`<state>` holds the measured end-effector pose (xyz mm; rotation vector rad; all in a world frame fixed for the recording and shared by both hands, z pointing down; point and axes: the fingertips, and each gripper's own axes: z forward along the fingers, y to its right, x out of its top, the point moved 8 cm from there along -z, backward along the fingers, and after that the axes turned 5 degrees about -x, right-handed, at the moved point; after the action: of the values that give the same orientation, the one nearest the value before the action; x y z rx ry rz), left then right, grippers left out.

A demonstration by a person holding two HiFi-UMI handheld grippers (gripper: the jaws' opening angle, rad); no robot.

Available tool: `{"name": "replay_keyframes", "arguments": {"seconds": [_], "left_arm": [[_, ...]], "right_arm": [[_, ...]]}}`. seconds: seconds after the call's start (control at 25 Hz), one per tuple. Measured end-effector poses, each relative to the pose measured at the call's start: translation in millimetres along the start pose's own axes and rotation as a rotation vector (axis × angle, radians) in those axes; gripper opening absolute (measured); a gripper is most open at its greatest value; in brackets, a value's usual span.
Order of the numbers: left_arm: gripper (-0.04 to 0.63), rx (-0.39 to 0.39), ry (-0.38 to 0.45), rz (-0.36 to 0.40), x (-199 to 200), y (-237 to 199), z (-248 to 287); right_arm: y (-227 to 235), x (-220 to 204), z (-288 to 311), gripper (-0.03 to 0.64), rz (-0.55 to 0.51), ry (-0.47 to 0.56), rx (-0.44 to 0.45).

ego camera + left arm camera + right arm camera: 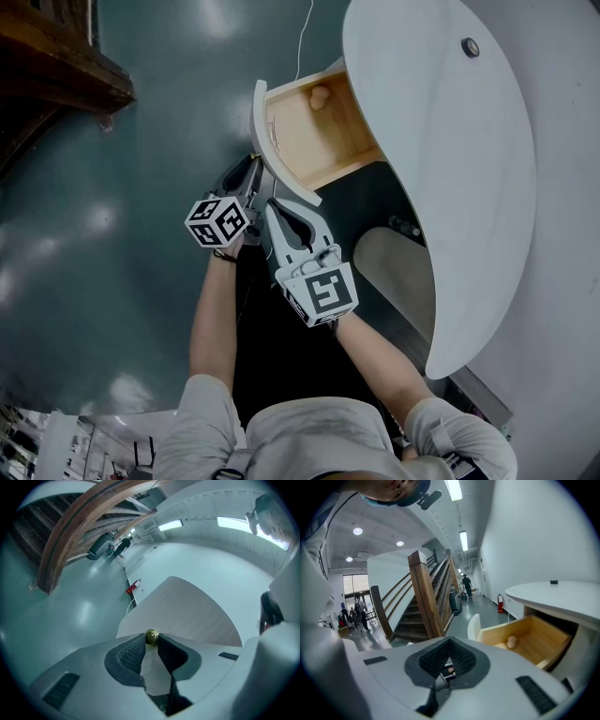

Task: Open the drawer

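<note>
A white rounded desk has its wooden drawer pulled out toward me. The drawer's curved white front faces my grippers. In the left gripper view a small brass knob sits pinched at the tips of my left gripper, with the white front panel behind it. In the head view the left gripper meets the drawer front. Beside it my right gripper hangs just short of the front, its jaws together and empty. A small pale round object lies inside the drawer.
A dark wooden staircase rises across the teal floor. A thin cable runs along the floor behind the drawer. A beige curved seat sits under the desk. A red fire extinguisher stands by the far wall.
</note>
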<state>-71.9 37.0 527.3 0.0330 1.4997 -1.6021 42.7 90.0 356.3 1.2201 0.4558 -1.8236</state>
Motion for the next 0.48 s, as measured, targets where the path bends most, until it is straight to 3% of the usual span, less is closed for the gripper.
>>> {"name": "replay_keyframes", "arguments": {"seconds": [0.28,0.48], "left_arm": [[0.073,0.08,-0.023,0.008,-2.2,11.4,-12.7],[0.006,0.11,0.008,0.022,3.0,30.8,-35.2]], "right_arm": [[4.0,14.0,-16.2,0.012,0.001,-0.007,-0.018],[15.8,24.7,-28.3,0.012,0.007,-0.001,-0.053]]}}
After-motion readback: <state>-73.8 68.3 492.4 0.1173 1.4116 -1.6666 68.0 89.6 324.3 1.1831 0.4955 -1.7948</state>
